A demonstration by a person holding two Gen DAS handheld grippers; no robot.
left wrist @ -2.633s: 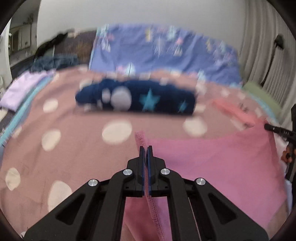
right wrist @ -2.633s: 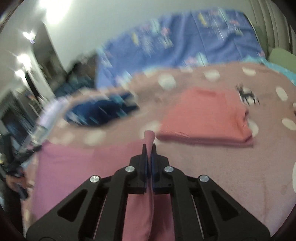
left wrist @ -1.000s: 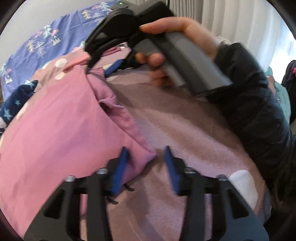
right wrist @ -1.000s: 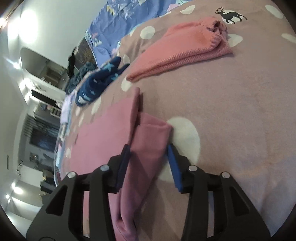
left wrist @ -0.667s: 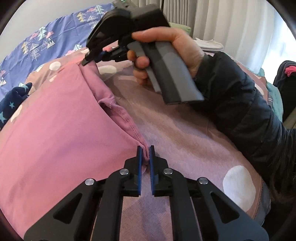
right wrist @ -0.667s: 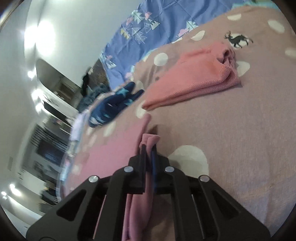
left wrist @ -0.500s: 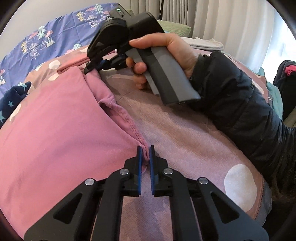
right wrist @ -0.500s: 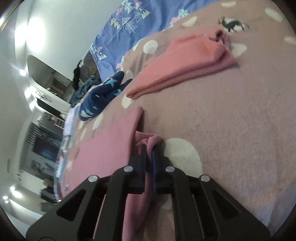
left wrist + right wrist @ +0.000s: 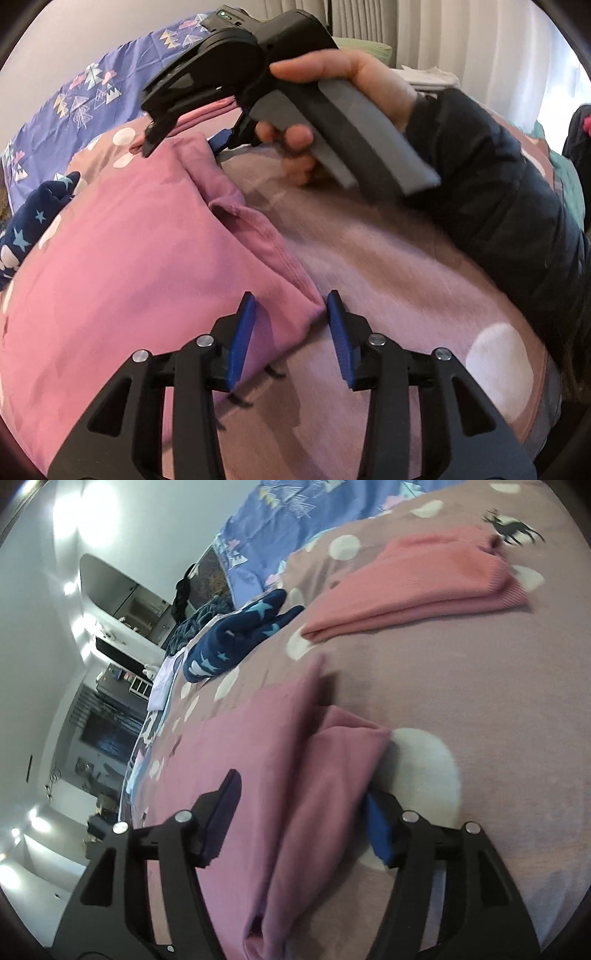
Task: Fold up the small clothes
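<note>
A pink garment (image 9: 122, 280) lies spread on the dotted mauve bedspread (image 9: 388, 280), its right edge folded over into a narrow flap (image 9: 332, 771). My left gripper (image 9: 291, 325) is opening; the garment's near corner (image 9: 295, 314) lies loose between its blue pads. My right gripper (image 9: 299, 808) is opening too, its jaws wide on either side of the folded flap without pressing it. In the left wrist view a hand holds the right gripper (image 9: 184, 142) at the garment's far corner.
A folded salmon-pink garment (image 9: 417, 587) and a navy star-patterned piece (image 9: 236, 635) lie farther up the bed. A blue patterned sheet (image 9: 85, 107) covers the head end. A dark sleeve (image 9: 498, 206) reaches in from the right. Curtains (image 9: 461, 40) hang behind.
Both grippers, shut on the pink garment's edge half a second ago, have opened and let it go. The cloth now rests on the bed.
</note>
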